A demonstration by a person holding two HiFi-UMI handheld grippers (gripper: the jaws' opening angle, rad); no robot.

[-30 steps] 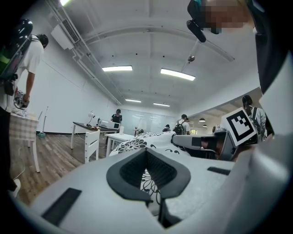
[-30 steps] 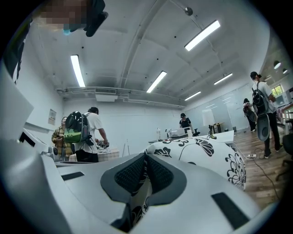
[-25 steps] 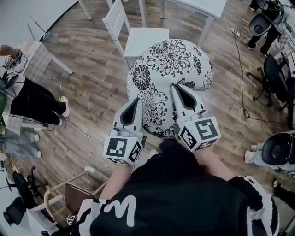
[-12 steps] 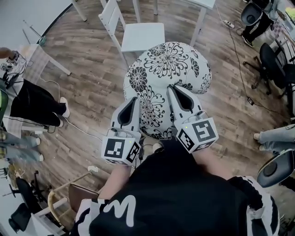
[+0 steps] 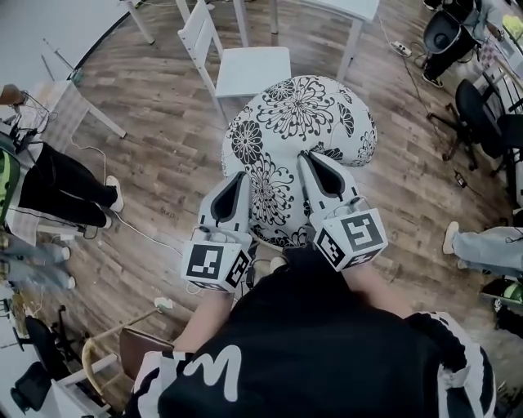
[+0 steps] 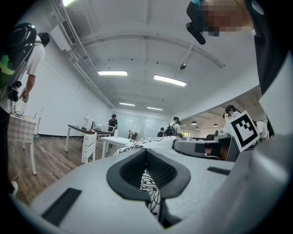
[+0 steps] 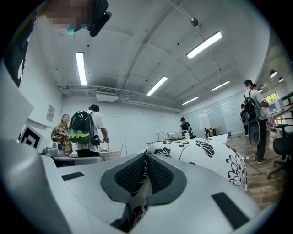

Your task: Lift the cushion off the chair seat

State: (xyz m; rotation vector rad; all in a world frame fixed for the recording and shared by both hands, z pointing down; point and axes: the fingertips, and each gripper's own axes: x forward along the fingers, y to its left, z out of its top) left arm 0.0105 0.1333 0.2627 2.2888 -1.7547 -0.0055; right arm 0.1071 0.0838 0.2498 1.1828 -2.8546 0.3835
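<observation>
Left gripper (image 5: pixel 239 178) and right gripper (image 5: pixel 310 157) each pinch the near edge of the round white black-flowered fabric cushion (image 5: pixel 298 122) at frame centre. It seems already lifted off the bare seat of the white wooden chair (image 5: pixel 253 69), upper centre

Cushion (image 5: pixel 298 122) bulks straight ahead of the operator and blocks the centre line. White chair (image 5: pixel 249 69) sits close behind it, with the legs of a white surface (image 5: pixel 351 10) just beyond.

Left of the cushion: open wood floor (image 5: pixel 167 139), running out to a small side table (image 5: pixel 69 102) and a standing person (image 5: pixel 57 184).

Right: a bare floor strip, then a power strip (image 5: pixel 400 47) and office chairs (image 5: pixel 482 114).

Low left: wooden chair (image 5: pixel 106 351) near the operator.
</observation>
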